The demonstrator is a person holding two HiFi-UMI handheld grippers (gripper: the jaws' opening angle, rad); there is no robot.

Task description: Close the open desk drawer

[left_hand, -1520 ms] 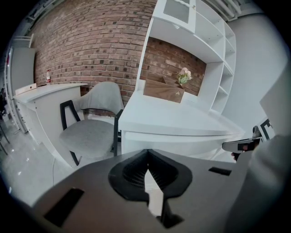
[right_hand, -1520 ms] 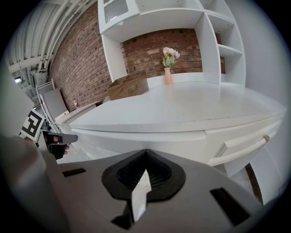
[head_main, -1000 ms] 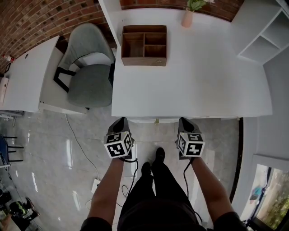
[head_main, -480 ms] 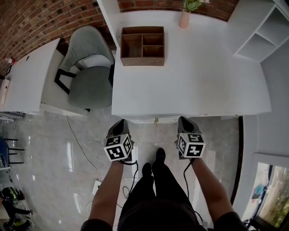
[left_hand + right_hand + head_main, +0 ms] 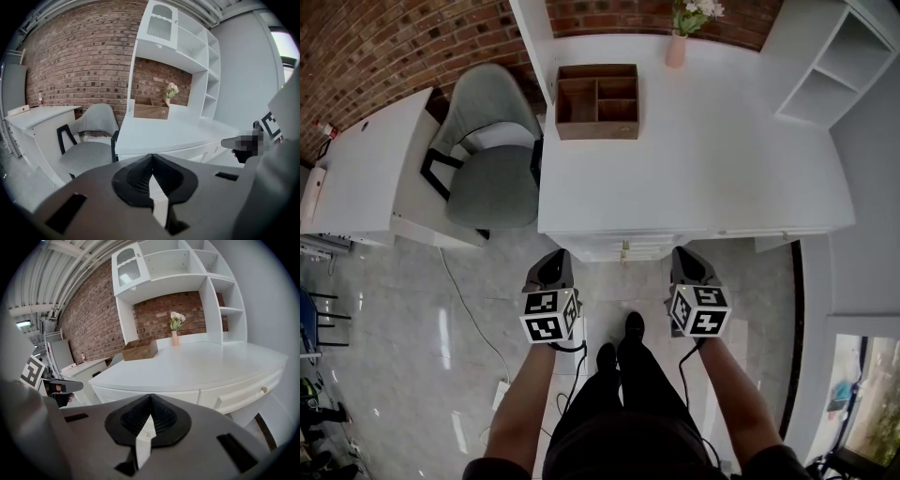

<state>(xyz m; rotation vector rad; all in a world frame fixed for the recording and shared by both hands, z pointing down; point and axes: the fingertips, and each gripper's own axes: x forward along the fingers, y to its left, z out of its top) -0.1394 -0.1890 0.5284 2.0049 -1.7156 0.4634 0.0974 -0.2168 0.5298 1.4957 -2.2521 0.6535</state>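
Note:
The white desk [image 5: 694, 159] has a middle drawer front [image 5: 600, 247] with a small knob [image 5: 625, 248] under its near edge; I cannot tell how far out it stands. My left gripper [image 5: 553, 255] and right gripper [image 5: 684, 251] hover side by side just short of that front, either side of the knob, touching nothing. Both are shut and empty. In the right gripper view the right gripper [image 5: 150, 397] faces the desk front, where a right-hand drawer [image 5: 243, 394] with a knob [image 5: 265, 390] looks slightly proud. The left gripper [image 5: 151, 157] points at the desk's left corner.
A grey chair [image 5: 487, 169] stands left of the desk, beside a second white desk [image 5: 366, 169]. A wooden organizer [image 5: 597, 100] and a vase of flowers [image 5: 677, 47] sit at the back. A white shelf unit [image 5: 825, 66] stands right. A cable [image 5: 469, 309] crosses the floor.
The head view has drawn back, so the desk lies higher and more of its front shows. Both grippers sit slightly lower in the picture, still shut and level with each other.

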